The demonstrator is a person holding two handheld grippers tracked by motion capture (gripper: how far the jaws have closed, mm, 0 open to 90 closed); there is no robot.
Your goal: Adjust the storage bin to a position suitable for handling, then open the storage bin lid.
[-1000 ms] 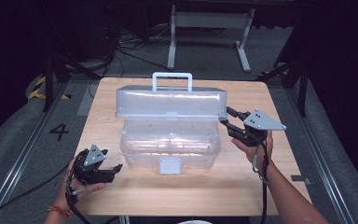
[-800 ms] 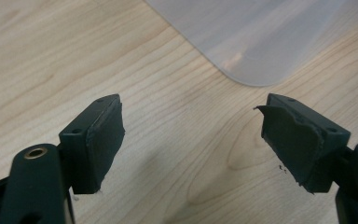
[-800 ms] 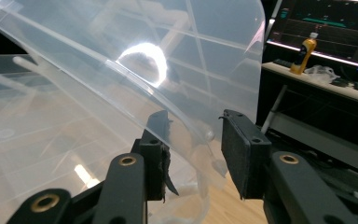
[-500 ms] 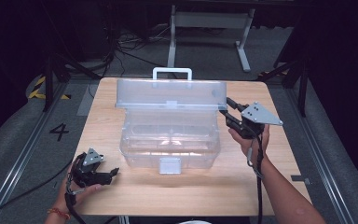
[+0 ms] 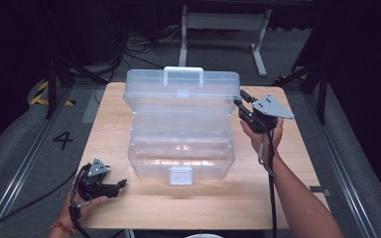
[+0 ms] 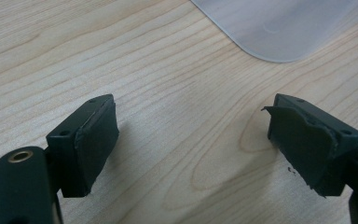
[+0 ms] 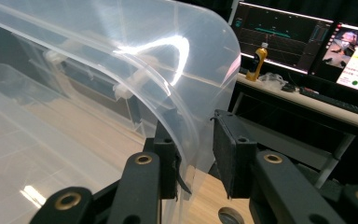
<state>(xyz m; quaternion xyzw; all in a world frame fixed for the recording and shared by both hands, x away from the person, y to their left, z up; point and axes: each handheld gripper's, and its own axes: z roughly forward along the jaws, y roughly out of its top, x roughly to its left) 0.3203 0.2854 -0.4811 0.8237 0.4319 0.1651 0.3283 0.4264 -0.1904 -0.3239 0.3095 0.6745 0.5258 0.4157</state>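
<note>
A clear plastic box (image 5: 181,153) stands open in the middle of the wooden table (image 5: 302,163), its lid (image 5: 183,96) raised almost upright with the handle (image 5: 183,74) on top. My right gripper (image 5: 239,99) is at the lid's right edge. In the right gripper view the lid (image 7: 121,56) rim runs between the jaws of my right gripper (image 7: 198,158); they have just been closing, and a thin gap remains at the right pad. My left gripper (image 5: 119,186) rests on the table left of the box's front; its jaws have just been opening. In the left gripper view it (image 6: 191,140) has nothing between them.
A grey latch (image 5: 180,175) sits on the box's front wall. A box corner (image 6: 279,28) lies ahead of the left jaws. A metal desk frame (image 5: 223,29) stands behind the table. Monitors (image 7: 284,37) and a bottle (image 7: 258,60) are on a desk beyond.
The lid has swung up from leaning back to near upright, with my right gripper rising along its right edge. My left gripper sank a little toward the table's near edge.
</note>
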